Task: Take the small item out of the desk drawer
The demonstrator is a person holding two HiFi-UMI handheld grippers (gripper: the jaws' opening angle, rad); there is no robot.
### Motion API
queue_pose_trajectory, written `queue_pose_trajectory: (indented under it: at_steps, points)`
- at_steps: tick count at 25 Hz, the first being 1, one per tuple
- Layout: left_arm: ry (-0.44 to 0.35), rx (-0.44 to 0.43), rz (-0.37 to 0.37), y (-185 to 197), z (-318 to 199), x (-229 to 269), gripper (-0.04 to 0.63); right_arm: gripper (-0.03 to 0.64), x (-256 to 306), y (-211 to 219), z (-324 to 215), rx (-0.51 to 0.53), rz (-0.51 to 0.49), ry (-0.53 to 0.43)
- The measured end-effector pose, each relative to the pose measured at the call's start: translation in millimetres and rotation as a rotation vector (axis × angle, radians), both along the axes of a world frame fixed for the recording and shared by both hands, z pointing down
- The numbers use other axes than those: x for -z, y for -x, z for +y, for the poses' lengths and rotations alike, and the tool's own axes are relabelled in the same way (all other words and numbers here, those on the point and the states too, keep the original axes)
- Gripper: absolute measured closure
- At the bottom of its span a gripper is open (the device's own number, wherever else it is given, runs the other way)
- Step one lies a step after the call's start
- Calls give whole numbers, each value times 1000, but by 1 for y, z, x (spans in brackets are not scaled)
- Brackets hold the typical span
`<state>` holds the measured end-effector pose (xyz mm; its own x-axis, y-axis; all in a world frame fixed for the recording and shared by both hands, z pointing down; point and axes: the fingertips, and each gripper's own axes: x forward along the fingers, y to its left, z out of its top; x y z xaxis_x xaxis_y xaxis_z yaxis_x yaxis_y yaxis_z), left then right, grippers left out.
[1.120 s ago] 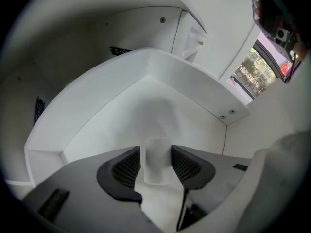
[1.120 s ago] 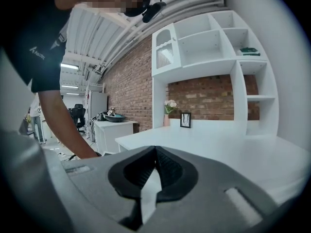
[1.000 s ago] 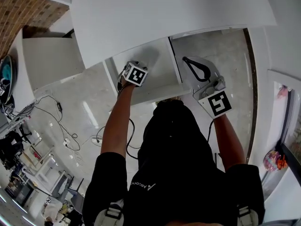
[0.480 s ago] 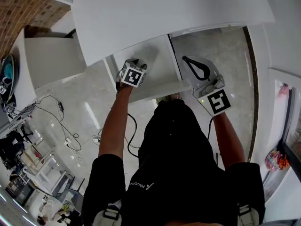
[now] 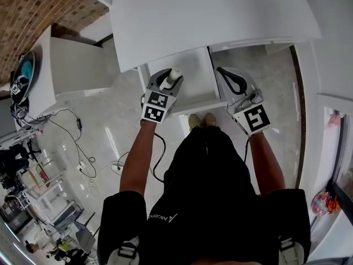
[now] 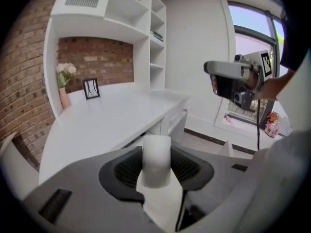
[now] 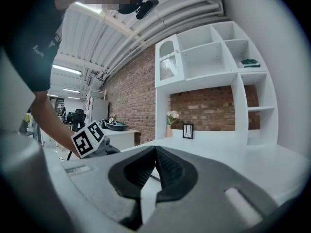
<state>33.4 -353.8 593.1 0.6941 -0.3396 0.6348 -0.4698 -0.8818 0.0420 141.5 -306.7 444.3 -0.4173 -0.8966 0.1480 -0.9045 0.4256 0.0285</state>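
The left gripper's [image 5: 168,81] jaws are spread wide but pinch the small item [image 6: 156,157], a white, rounded cylinder standing upright between the pads. The right gripper's [image 7: 154,174] jaws are pressed together on nothing.

The white desk [image 5: 209,15] fills the top of the head view. Under its front edge the drawer [image 5: 190,105] stands pulled out, and what shows of its floor looks bare. The item hangs above the drawer's left side.

Likely risk: the smooth, curved item could twist or slip from the pads and drop back into the drawer or onto the floor beside its left edge.
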Motion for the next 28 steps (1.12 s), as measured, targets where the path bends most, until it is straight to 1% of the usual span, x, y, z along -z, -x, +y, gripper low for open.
queue_pose_trajectory:
  at_steps: [5,8,11,14,17,21,28]
  points:
    - [-100,84,205,4,14,92,423,615,34,12,8,8,-7,-60]
    - [-164,108,330,5,28,142,423,615,52,20,15,16,-7,-90]
    - [-232,121,434,9,42,184,423,615,70,25,24,24,-14,-122]
    - [-291,147,520,16,53,221,423,615,88,29,35,31,-34,-149]
    - [-343,165,574,23,63,254,423,615,104,36,45,46,-48,-177]
    - [-400,169,616,31,77,285,423,616,125,47,55,66,-79,-209]
    - [-459,164,631,38,92,311,423,617,153,62,62,87,-83,-273]
